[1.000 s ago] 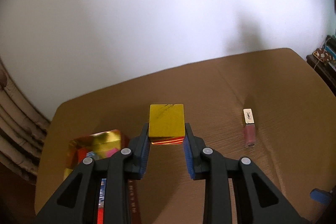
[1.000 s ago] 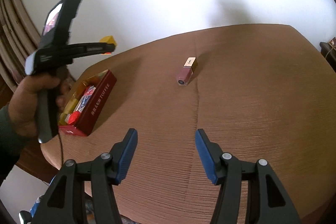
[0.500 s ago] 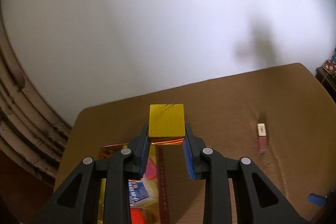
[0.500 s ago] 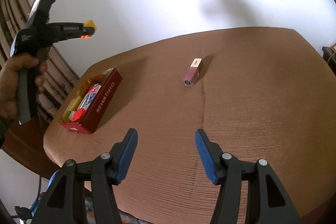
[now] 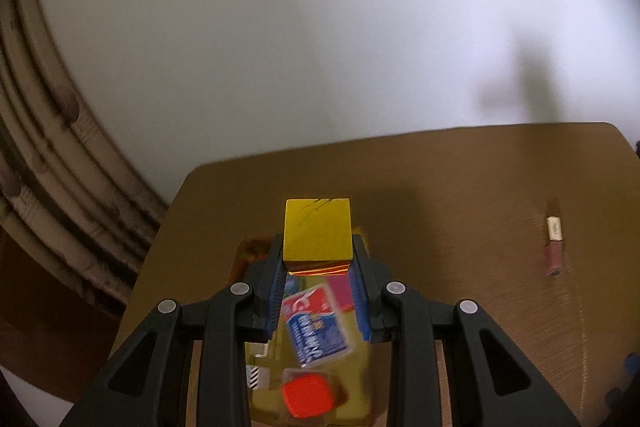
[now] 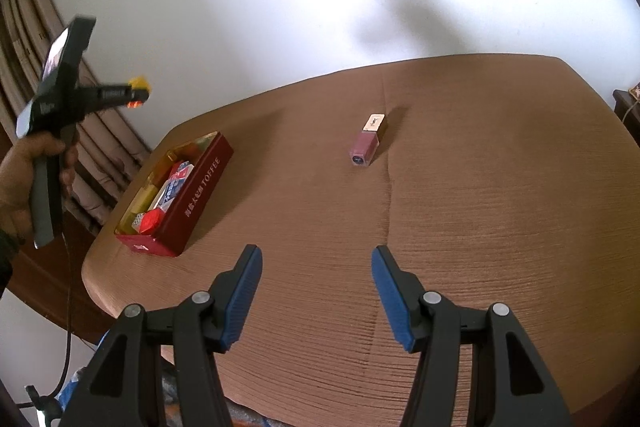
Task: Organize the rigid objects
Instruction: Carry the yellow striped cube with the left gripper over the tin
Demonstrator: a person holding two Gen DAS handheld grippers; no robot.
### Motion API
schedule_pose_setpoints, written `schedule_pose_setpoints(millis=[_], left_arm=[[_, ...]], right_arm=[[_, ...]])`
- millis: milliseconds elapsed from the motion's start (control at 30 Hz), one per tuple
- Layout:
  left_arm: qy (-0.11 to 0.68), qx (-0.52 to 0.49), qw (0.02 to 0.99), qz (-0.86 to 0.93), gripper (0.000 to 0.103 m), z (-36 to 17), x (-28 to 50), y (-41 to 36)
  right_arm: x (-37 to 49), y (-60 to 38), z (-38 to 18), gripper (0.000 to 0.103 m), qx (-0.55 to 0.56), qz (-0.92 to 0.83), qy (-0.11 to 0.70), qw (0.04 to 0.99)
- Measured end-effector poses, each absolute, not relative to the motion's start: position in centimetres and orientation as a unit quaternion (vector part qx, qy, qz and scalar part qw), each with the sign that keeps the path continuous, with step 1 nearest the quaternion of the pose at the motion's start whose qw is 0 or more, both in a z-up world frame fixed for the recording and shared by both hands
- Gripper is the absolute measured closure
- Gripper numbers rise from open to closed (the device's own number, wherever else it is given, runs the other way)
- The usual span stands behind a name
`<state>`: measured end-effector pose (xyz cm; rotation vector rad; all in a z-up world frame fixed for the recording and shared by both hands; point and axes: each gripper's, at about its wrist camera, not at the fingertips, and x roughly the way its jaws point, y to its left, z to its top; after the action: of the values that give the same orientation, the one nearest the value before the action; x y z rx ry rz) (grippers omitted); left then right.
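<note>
The left gripper (image 5: 318,259) is clamping a yellow block (image 5: 317,230) in the air above the red toffee box (image 6: 200,187), seemingly over its far end. The right gripper (image 6: 316,291) is hovering with jaws apart and empty, nearer than the box. A pink lip-gloss tube (image 6: 366,141) is lying well right of the box.

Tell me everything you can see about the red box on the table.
The red box is a long, open rectangular box, likely card or tin, with gold lettering reading TOFFEE along its side and a gold lining. It lies flat near the left edge of the brown table, holding small packets: a blue-and-white one, a red one and yellow ones. Nothing grips it; the left gripper hangs above it, clamping a yellow block.
</note>
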<state>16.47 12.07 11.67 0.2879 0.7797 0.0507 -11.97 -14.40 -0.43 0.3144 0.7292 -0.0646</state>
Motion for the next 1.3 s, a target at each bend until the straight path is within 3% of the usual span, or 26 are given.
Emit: schedule_pose_setpoints(millis=[833,1300], left_arm=[[0.476,0.065,0.875,0.066,0.077,3.4,14.7,22.4],[0.492,0.016,0.868,0.056,0.077,3.8,18.5,23.2]], right_arm=[[-11.4,-14.2,-1.1,0.044,0.149,-0.04,0.365,0.918],[-11.2,-14.2,-1.6,0.044,0.147,-0.041,0.374,0.915]])
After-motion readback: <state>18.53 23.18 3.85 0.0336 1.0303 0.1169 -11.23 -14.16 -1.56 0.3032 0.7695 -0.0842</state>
